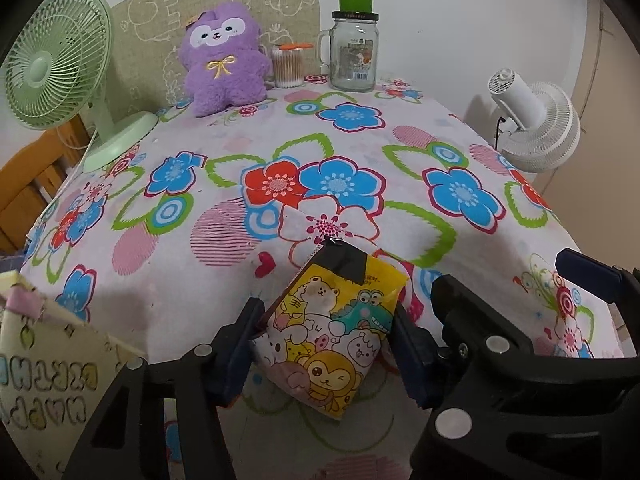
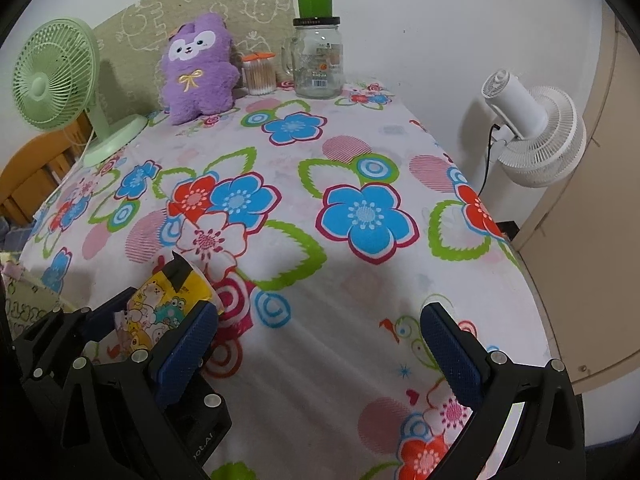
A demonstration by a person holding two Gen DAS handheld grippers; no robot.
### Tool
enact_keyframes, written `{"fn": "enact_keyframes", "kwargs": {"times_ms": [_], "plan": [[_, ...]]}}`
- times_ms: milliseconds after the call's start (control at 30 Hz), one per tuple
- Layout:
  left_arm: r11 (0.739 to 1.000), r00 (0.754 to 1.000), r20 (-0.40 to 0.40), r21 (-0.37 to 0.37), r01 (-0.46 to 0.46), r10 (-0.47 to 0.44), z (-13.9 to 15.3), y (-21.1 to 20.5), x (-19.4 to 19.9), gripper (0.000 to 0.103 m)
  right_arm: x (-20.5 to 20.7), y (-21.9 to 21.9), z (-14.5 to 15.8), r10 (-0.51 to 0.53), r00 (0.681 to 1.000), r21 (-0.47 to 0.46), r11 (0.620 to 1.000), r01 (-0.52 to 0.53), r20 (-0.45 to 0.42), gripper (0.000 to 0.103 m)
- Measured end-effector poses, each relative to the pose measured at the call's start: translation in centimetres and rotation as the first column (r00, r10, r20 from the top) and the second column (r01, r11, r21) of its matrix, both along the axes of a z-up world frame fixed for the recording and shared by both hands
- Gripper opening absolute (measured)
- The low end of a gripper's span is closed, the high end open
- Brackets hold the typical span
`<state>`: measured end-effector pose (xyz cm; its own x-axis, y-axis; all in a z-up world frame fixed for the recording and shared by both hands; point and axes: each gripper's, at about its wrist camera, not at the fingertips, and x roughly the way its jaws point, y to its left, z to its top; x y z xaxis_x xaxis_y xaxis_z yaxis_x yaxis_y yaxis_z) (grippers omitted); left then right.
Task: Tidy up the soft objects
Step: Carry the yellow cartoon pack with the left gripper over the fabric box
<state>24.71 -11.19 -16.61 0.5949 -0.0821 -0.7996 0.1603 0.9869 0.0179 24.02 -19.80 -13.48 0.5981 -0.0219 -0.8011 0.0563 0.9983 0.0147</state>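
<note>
Tissue pack, yellow with cartoon animals and a black strip across its top, sits clamped between the pads of my left gripper, tilted, over the near edge of the table with its flowered cloth. At the near left corner a cream box with pastel lettering pokes into my left view. Going left to right along the far edge: a green desk fan stands at the far left corner, then a purple plush toy sits upright against a patterned green board, a clear tub of cotton swabs just beside it, and a handled glass jar with a green cup on its lid. Past the right edge, off the table, a white fan is turned away. My right gripper hangs over the near right part of the cloth, its blue pads spread wide apart with only cloth showing between them, close beside the left one and its pack.
</note>
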Motion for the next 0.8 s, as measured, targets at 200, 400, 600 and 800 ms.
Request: {"fn": "enact_keyframes", "kwargs": {"times_ms": [200,400,600,800], "plan": [[1.000,1.000,0.027,-0.002,-0.004,0.004,1.3,0.3,-1.6,0.063,-1.5,0.4,1.1,0.000,1.000,0.010,1.000,0.000,0.021,0.103],[1.000,0.999,0.046,-0.011,0.000,0.000,2.5,0.5,-3.3,0.063,-3.2,0.9,2.4,0.004,0.999,0.011,1.000,-0.004,0.045,0.103],[1.000,0.998,0.068,-0.011,0.001,-0.001,3.7,0.8,-5.1,0.062,-5.1,1.3,3.6,0.001,0.998,0.015,1.000,-0.002,0.066,0.103],[1.000,0.997,0.078,-0.017,-0.003,0.004,4.6,1.3,-6.8,0.062,-6.7,1.9,4.7,0.012,0.997,0.006,1.000,-0.012,0.082,0.103]]}}
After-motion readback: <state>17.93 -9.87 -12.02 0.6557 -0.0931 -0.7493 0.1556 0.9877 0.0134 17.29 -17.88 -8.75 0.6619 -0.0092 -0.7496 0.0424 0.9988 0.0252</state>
